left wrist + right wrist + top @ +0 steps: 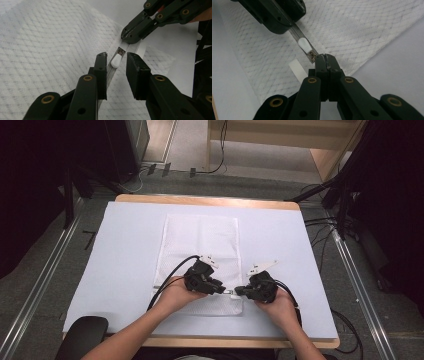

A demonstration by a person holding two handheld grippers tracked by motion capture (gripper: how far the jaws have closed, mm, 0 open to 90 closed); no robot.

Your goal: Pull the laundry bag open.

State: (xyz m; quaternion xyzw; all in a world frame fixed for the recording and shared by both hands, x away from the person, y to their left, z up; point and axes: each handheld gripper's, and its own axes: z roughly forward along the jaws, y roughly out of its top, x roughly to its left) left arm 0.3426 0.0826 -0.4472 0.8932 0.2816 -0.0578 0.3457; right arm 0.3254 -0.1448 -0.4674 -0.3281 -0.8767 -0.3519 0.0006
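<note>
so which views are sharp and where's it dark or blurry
High view: soft overall, dark surroundings, evenly lit table. Left gripper view: white zipper pull crisp, near tongs slightly soft. Right gripper view: mesh bag weave sharp, shut tongs dark, little detail.

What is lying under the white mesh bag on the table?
The white mesh bag lies flat on a pale sheet that covers the wooden table. The sheet shows all around the bag. What lies directly beneath the bag, or inside it, is hidden by the fabric.
</note>
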